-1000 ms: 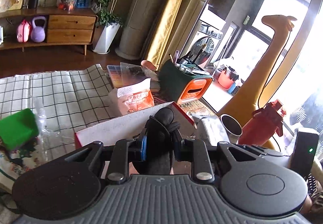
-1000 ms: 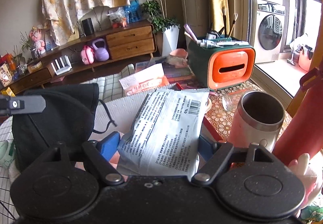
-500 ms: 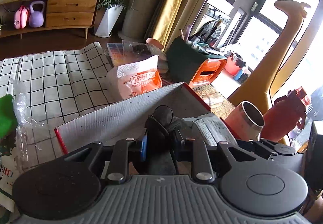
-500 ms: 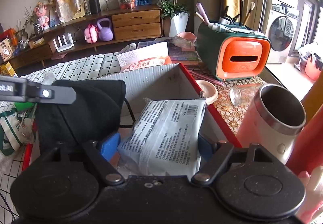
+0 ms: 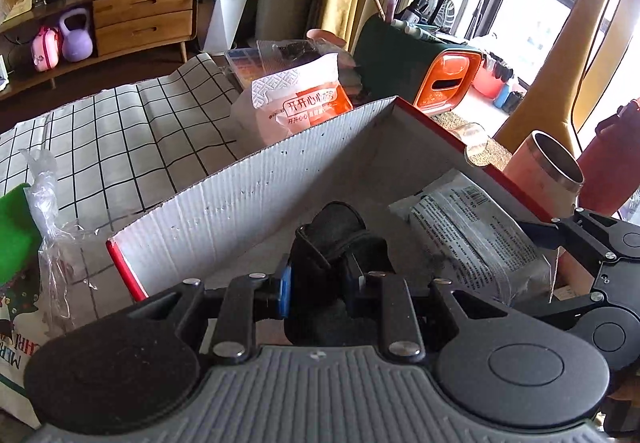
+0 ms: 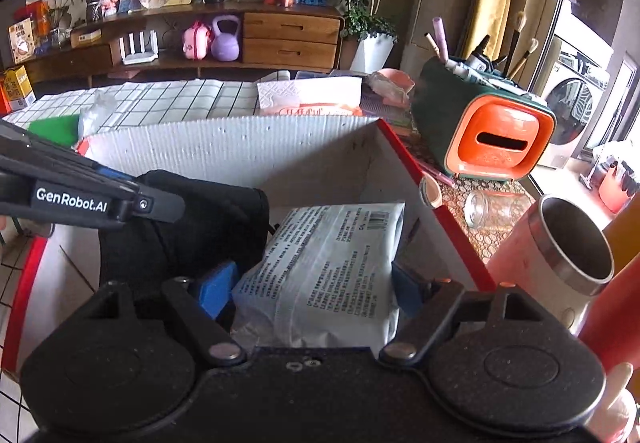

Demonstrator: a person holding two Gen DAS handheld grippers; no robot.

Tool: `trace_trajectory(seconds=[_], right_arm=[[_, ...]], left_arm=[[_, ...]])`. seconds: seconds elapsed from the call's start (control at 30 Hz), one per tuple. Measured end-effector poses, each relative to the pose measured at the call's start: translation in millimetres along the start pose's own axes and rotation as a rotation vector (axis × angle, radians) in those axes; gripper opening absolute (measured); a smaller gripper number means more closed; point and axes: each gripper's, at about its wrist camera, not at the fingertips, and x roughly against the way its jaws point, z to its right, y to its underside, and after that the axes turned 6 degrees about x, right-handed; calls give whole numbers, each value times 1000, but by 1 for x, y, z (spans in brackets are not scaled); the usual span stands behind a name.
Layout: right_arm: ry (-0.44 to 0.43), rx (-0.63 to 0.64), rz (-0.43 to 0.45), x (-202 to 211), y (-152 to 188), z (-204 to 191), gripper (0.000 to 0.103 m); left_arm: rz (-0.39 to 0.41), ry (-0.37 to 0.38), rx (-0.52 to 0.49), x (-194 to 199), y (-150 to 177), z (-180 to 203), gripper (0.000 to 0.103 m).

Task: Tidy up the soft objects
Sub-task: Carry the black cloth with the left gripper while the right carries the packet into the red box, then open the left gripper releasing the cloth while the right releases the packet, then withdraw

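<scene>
You are holding the black fabric bundle (image 5: 340,243) clenched in your left gripper (image 5: 320,283) and the soft grey packet (image 6: 324,263) gripped wide in your right gripper (image 6: 316,283), both hanging inside the white box (image 5: 248,203), seemingly to lie side by side.

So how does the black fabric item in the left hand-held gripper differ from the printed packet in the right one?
The black fabric item is dark, plain and bunched; the printed packet is pale, flat and covered in small text with a barcode. The left hand-held gripper pinches the fabric in a narrow grip; the right hand-held gripper spans the much wider packet. Both are held over the inside of the red-edged white box.
</scene>
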Motion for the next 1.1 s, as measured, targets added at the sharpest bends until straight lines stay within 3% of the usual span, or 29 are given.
trace_trajectory(seconds=[0.13,0.43,0.5,0.53,0.57,0.63,1.1], right_arm=[[-20,-48,-36,-7,4,5,83],[-29,-135,-27,-2,11,18,85],[-32,-144,-18,3,12,19,87],[-39,-151,-12,6,12,19,88],[-44,-157,-8,9,12,20,88],[-47,-160,-2,15,13,21,88],[-86,-206,54,68,18,14,94]], left_arm=[[-12,-9,-17,-3,4,2,23],[-25,-37,-45,1,7,7,27],[-26,-41,-49,4,8,8,33],[-25,-44,-51,6,8,9,45],[-20,-47,-53,8,9,9,64],[4,-47,-52,15,10,8,74],[65,-51,-64,76,26,9,74]])
